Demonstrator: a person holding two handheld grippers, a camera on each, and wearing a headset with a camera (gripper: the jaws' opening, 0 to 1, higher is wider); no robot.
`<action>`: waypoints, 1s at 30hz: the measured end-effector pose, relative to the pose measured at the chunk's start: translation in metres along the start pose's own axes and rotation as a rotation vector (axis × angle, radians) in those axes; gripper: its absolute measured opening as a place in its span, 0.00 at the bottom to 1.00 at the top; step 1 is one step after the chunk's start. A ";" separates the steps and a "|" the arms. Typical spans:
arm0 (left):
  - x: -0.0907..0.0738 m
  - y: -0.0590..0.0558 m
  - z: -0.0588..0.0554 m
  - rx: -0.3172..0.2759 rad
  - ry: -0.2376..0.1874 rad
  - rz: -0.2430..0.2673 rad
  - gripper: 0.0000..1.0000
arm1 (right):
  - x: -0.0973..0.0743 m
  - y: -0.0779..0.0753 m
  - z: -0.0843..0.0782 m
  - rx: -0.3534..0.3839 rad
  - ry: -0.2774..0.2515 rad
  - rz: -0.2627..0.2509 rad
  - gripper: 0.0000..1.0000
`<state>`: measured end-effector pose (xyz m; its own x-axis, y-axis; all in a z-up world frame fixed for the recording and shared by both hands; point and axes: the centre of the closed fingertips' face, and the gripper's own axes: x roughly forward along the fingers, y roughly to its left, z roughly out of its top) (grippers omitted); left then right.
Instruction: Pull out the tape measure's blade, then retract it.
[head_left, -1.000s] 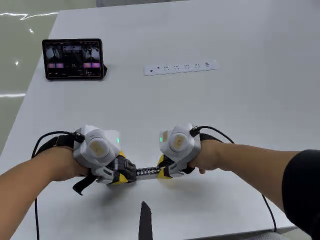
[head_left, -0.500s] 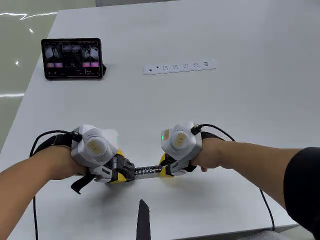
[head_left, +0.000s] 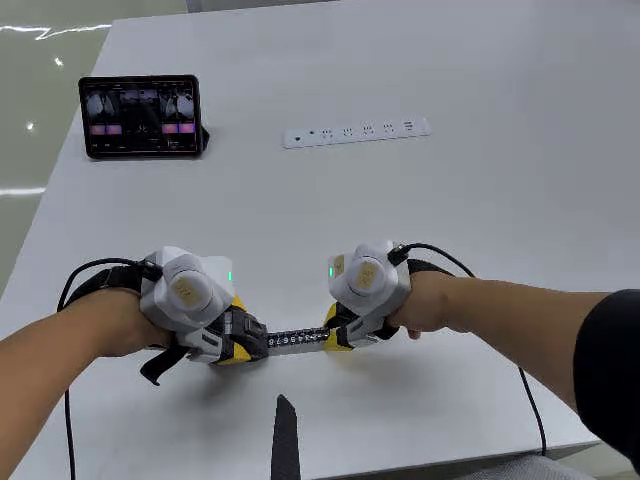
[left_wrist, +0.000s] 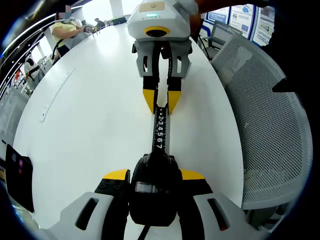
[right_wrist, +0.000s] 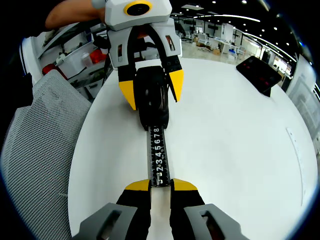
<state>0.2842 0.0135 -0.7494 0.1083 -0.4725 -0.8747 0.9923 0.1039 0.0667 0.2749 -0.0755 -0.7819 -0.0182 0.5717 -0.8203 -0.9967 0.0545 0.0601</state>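
table (head_left: 500, 150): tablet (head_left: 140, 115), power strip (head_left: 355, 131) beyond blade (head_left: 295, 341)

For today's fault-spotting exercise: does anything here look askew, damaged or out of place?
Nothing stands out. The left gripper clamps the tape measure's case, the right gripper pinches the blade by its tip, and it runs straight between them.

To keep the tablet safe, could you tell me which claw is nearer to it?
Left. The left claw, shut on the tape measure, is in front of the tablet; the right claw, pinching the blade, lies farther right.
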 end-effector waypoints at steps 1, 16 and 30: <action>0.000 0.000 0.000 0.000 0.000 0.000 0.32 | 0.000 0.000 0.000 0.001 0.000 0.000 0.10; 0.001 -0.001 0.001 0.002 0.001 -0.001 0.32 | -0.009 0.000 -0.012 0.007 0.005 -0.006 0.10; 0.001 -0.002 0.001 0.007 0.002 0.004 0.32 | -0.016 -0.002 -0.023 0.010 0.013 -0.008 0.10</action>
<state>0.2825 0.0122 -0.7498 0.1120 -0.4700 -0.8755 0.9923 0.0996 0.0735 0.2755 -0.1033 -0.7818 -0.0114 0.5606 -0.8280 -0.9960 0.0670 0.0591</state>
